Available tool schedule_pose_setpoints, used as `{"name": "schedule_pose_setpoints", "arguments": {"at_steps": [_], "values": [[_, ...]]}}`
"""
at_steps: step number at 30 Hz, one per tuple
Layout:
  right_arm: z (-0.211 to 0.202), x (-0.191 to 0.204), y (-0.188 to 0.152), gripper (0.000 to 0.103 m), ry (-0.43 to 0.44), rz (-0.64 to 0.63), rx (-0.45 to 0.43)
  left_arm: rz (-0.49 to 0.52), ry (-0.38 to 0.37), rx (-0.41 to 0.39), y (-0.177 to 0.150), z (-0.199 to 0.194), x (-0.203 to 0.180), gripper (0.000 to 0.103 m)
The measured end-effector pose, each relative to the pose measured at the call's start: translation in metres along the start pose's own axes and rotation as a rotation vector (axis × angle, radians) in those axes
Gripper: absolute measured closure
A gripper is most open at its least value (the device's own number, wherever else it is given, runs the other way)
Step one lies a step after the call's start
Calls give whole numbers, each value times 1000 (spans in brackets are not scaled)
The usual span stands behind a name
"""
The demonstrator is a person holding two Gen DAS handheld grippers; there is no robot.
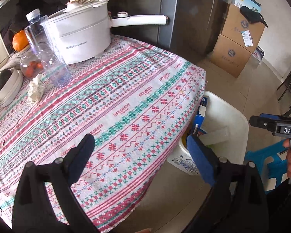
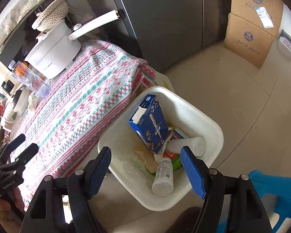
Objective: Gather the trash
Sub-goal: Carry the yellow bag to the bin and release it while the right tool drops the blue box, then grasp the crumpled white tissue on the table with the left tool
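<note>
A white trash bin (image 2: pixel 213 128) stands on the floor beside the table; it also shows in the left wrist view (image 1: pixel 240 120). Inside lie a blue carton (image 2: pixel 151 124), a white plastic bottle (image 2: pixel 164 176) and other wrappers. My right gripper (image 2: pixel 147 167) is open and empty just above the bin. My left gripper (image 1: pixel 141 155) is open and empty over the near edge of the patterned tablecloth (image 1: pixel 116 106). A crumpled tissue (image 1: pixel 35 89) and an empty clear water bottle (image 1: pixel 48 52) sit at the table's far left.
A white electric pot (image 1: pixel 81 35) with a long handle, a woven lid, an orange (image 1: pixel 20 40), a jar and stacked bowls (image 1: pixel 7 89) crowd the table's back left. A dark fridge, cardboard boxes (image 1: pixel 236 44) and a blue stool (image 2: pixel 277 194) stand around on the tiled floor.
</note>
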State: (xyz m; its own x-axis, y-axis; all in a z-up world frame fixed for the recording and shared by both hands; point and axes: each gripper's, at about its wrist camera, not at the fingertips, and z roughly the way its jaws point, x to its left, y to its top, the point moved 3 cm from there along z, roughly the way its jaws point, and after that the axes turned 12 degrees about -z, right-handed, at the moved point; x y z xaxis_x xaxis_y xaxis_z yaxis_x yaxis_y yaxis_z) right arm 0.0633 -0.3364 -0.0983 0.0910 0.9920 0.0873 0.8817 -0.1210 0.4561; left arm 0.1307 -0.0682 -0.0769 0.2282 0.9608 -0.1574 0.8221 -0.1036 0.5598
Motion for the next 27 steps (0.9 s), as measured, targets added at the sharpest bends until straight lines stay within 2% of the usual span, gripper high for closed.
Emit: {"name": "schedule_pose_setpoints", "arguments": {"at_steps": [6,13,19,24,27], "values": [[-2,20,11,24,-15,-46,-35,-97,106,-31,30,-2,75,7],[8,45,28,23,-24,-77,-55,-181,213,-80,61,17,162,7],[16,79,49,22,-61,-186,-92,-270,194,-100,81,51,214,7],[23,97,63,22,-59,-240,-125,-324,166,-114,99,81,242,15],[28,103,67,22,-53,-244,-131,-357,133,-115,107,97,251,15]]}}
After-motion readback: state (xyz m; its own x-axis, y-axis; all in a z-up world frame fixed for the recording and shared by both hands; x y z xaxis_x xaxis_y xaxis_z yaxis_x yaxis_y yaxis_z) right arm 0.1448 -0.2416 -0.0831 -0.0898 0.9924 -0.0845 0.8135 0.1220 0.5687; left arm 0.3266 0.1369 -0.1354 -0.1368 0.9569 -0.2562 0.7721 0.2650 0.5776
